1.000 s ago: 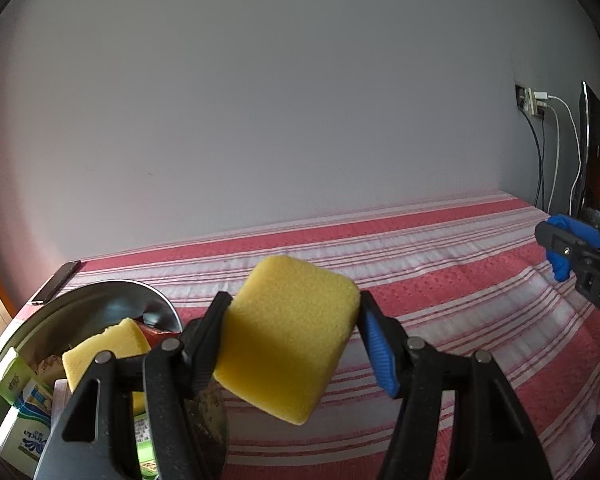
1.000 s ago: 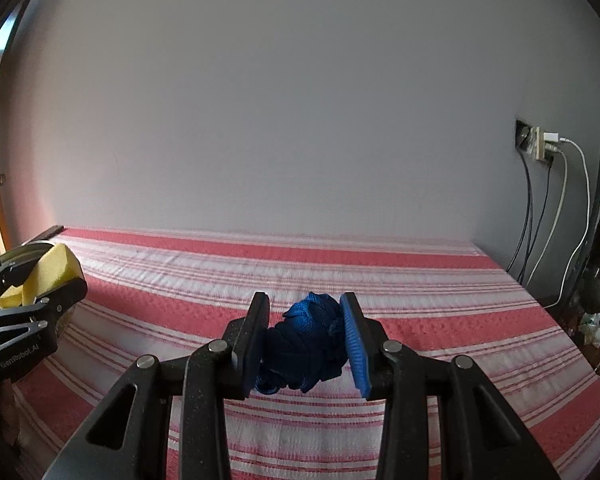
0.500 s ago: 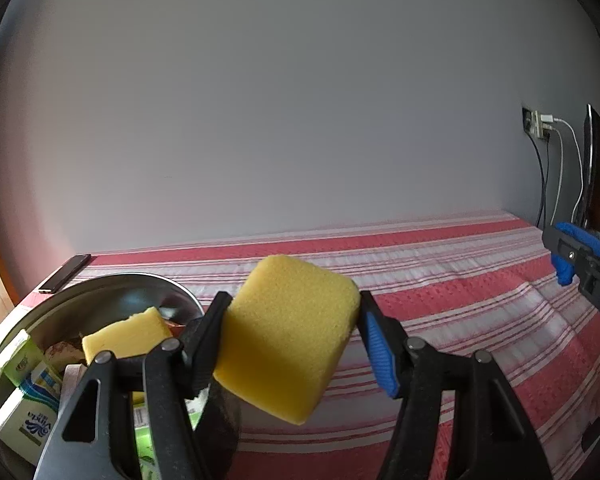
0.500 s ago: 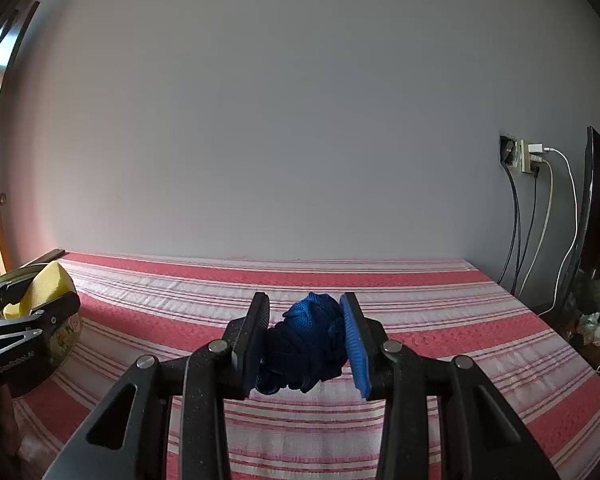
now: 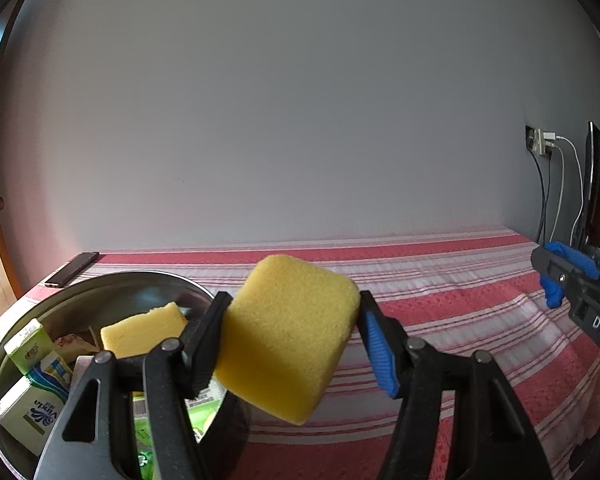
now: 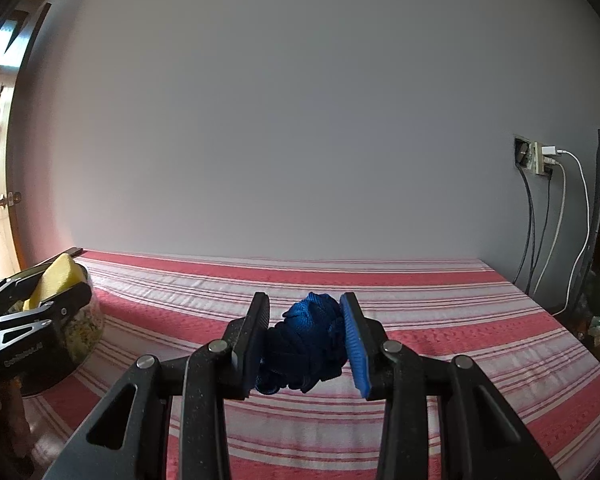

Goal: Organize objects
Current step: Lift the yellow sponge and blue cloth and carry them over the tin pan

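2 grippers grip soft things: left gripper (image 5: 290, 342) clamps a porous yellow sponge (image 5: 288, 336) right of a round steel bowl (image 5: 32, 312); right gripper (image 6: 305, 342) squeezes knotted blue cloth (image 6: 306, 344).

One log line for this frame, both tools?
left tool: shut on sponge, beside bowl | right tool: shut on blue cloth, above bedspread

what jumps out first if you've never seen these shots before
A chunky yellow sponge is clamped tilted in the left gripper, held above the red-and-white striped cloth. The right gripper squeezes a crumpled blue cloth ball over the same stripes. At far left sits a metal bowl crowded with small cartons and another yellow sponge piece.
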